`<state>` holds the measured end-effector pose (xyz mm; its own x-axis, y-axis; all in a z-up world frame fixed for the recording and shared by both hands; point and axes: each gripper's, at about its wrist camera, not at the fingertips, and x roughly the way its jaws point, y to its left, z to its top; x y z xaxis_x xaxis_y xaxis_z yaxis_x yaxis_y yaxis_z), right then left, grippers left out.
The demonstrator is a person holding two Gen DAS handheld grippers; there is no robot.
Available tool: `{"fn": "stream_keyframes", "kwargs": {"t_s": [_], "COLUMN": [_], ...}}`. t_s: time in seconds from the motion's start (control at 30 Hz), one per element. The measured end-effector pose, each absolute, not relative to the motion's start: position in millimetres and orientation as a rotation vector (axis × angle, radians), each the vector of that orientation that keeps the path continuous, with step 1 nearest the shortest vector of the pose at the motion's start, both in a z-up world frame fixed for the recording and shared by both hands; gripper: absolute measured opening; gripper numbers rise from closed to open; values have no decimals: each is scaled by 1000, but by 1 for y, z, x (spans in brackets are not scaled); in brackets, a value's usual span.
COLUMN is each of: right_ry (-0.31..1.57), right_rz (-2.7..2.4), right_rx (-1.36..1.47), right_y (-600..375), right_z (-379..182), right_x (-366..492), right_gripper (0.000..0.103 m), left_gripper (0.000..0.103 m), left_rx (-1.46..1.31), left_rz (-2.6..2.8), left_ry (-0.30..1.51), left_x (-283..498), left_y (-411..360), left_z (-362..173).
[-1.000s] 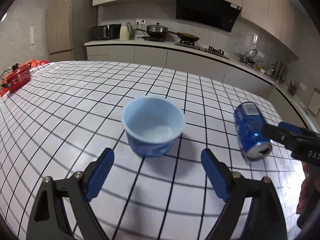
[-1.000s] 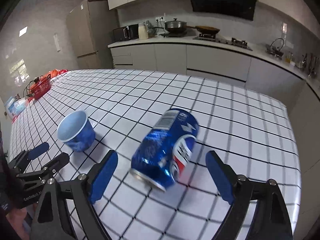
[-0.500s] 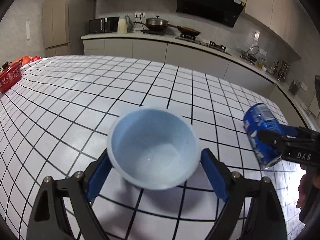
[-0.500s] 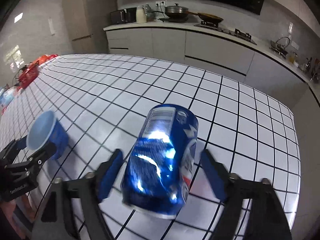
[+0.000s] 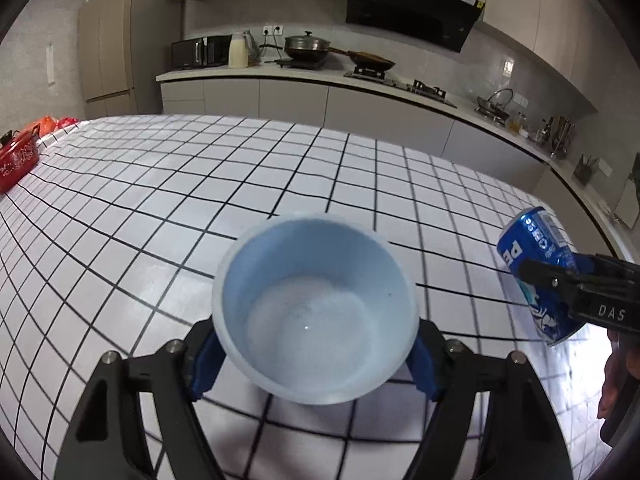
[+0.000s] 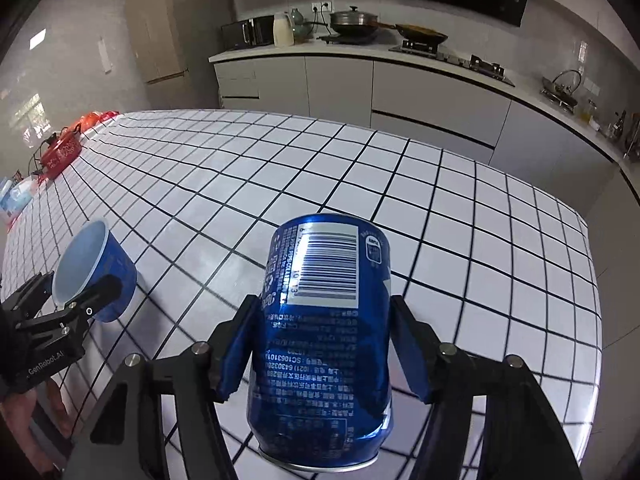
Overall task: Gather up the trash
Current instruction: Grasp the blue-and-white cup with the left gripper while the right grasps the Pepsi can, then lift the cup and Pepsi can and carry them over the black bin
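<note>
My left gripper (image 5: 314,364) is shut on a light blue paper cup (image 5: 316,308), its blue pads pressed on both sides of the cup, which is tilted with its empty inside facing the camera. My right gripper (image 6: 320,344) is shut on a blue soda can (image 6: 324,344), barcode side up and open end toward the camera. In the right wrist view the cup (image 6: 96,268) and the left gripper (image 6: 70,306) show at the far left. In the left wrist view the can (image 5: 536,276) and the right gripper (image 5: 560,280) show at the far right.
The table (image 5: 280,184) has a white cloth with a black grid. A red basket (image 5: 16,160) stands at its far left edge, also in the right wrist view (image 6: 60,152). A kitchen counter (image 5: 360,80) with pans runs behind the table.
Both grippers have closed: the left on the cup, the right on the can. Both objects now sit deeper between the fingers, and the can has turned end-on toward the right camera.
</note>
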<state>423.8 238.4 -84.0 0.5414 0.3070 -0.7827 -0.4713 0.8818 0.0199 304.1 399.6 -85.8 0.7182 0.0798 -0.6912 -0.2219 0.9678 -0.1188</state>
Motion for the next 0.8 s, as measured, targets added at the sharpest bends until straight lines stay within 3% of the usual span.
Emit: {"fn": "stream_keyframes", "kwargs": {"t_s": [0.8], "right_ry": [802], "right_rz": [412], "right_rx": [-170], "right_y": [108], "right_z": [-29], "right_x": [303], "right_gripper": [64], "left_gripper": [77], "left_rx": [-101], "left_rz": [4], "left_ry": [722], "left_x": [235], "left_y": [269], "left_z": [-44]}}
